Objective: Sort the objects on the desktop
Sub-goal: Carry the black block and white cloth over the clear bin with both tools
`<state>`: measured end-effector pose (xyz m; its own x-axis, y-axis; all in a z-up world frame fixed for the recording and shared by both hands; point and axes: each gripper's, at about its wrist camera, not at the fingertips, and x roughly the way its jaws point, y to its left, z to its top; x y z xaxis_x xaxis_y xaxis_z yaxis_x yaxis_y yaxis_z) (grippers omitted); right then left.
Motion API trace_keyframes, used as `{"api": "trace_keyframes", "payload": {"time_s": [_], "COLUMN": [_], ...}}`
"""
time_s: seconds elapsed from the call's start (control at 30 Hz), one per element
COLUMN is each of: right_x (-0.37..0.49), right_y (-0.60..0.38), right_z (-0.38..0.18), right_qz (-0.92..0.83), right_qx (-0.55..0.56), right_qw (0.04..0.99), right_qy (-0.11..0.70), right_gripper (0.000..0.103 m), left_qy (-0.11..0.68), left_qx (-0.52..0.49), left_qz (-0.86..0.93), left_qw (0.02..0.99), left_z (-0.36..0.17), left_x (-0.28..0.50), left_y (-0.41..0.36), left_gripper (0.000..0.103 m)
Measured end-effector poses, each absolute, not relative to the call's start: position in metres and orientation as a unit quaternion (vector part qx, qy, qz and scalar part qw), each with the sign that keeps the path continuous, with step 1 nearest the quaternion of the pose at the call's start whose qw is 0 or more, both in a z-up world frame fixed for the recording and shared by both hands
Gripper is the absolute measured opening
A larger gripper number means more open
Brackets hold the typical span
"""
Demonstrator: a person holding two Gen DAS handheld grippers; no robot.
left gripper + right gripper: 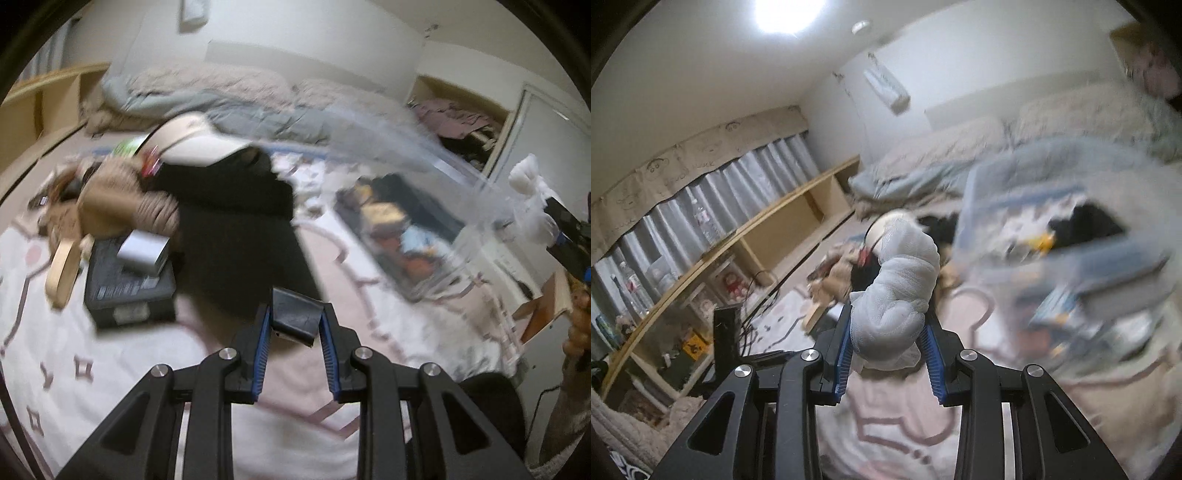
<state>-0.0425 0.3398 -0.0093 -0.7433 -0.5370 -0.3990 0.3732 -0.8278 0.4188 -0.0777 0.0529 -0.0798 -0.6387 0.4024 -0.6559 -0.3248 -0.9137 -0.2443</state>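
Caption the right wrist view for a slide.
Right gripper shut on a white mesh bundle, raised above a pink-patterned rug, with a blurred clear bin to its right.

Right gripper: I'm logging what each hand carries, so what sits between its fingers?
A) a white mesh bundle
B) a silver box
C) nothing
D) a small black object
A: in the right wrist view the right gripper is shut on a white mesh bundle, which bulges between its blue pads.

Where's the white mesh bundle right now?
Clamped in the right gripper, the white mesh bundle is held above the pink-patterned blanket, left of the clear storage bin.
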Motion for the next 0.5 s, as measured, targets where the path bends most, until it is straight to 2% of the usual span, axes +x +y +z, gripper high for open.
{"api": "trace_keyframes", "payload": {"time_s": [0.23, 0.5], "right_x": [-0.051, -0.062], "right_y": [0.394, 0.430], "right_z": [0.028, 0.025], "right_qz": [-0.941, -0.941], "right_qx": [0.236, 0.239], "right_qw": [0.186, 0.155], "right_qy": [-0.154, -0.180], "right_gripper": [0.036, 0.036], "left_qy": [-0.052, -0.032], "left_qx": [-0.326, -0.288], "left_qz": [0.909, 0.907], "left_qw": [0.255, 0.307], "left_z": [-0.026, 0.024], "left_x": [-0.094, -0.117], "left_y": [0.096, 0.156], "left_gripper": [0.026, 0.026]}}
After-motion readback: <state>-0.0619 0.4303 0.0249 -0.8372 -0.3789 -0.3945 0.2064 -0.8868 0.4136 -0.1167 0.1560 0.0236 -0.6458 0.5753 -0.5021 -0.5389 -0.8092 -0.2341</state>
